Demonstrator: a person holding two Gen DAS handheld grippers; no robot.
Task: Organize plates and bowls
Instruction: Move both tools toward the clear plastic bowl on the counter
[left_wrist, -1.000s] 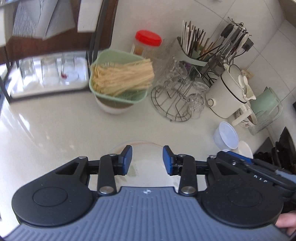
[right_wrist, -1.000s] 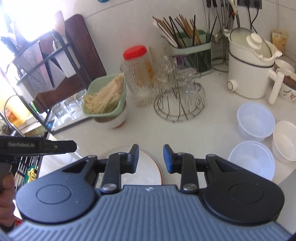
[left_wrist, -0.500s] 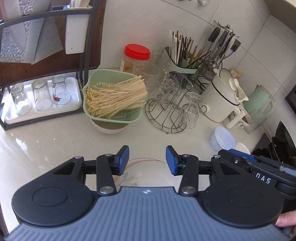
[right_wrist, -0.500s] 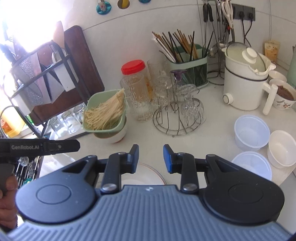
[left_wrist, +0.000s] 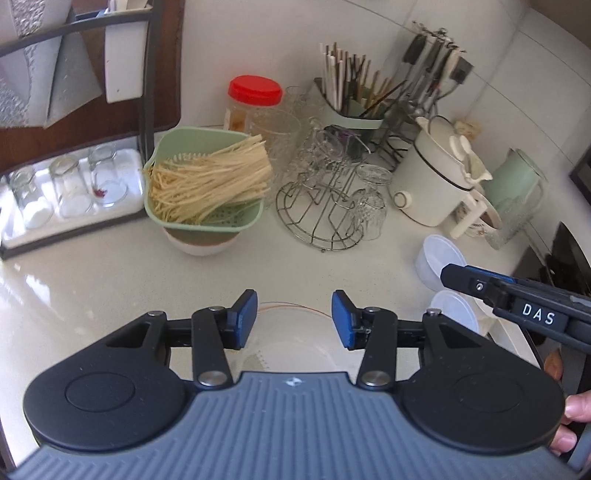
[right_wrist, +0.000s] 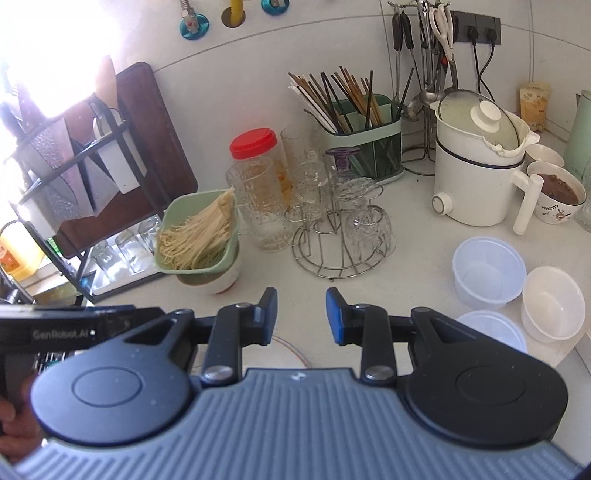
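A white plate with a thin orange rim (left_wrist: 295, 339) lies on the counter at the near edge, right below my left gripper (left_wrist: 294, 317), which is open and empty above it. Only a sliver of the plate (right_wrist: 291, 349) shows under my right gripper (right_wrist: 301, 314), also open and empty. Two clear plastic bowls (right_wrist: 488, 271) (right_wrist: 491, 326) and a white bowl (right_wrist: 553, 306) sit at the right; the clear ones also show in the left wrist view (left_wrist: 441, 260). A white bowl (left_wrist: 201, 243) sits under a green colander of noodles (left_wrist: 207, 181).
A wire glass rack (right_wrist: 341, 236) with upturned glasses stands mid-counter. Behind are a red-lidded jar (right_wrist: 255, 147), a chopstick holder (right_wrist: 364, 136) and a white electric pot (right_wrist: 480, 166). A black shelf rack with glasses (left_wrist: 62, 192) stands at left. A filled mug (right_wrist: 559, 197) stands far right.
Both grippers have pulled back and risen from the counter, so the plate sits lower in both views. The left jaws have opened a little wider.
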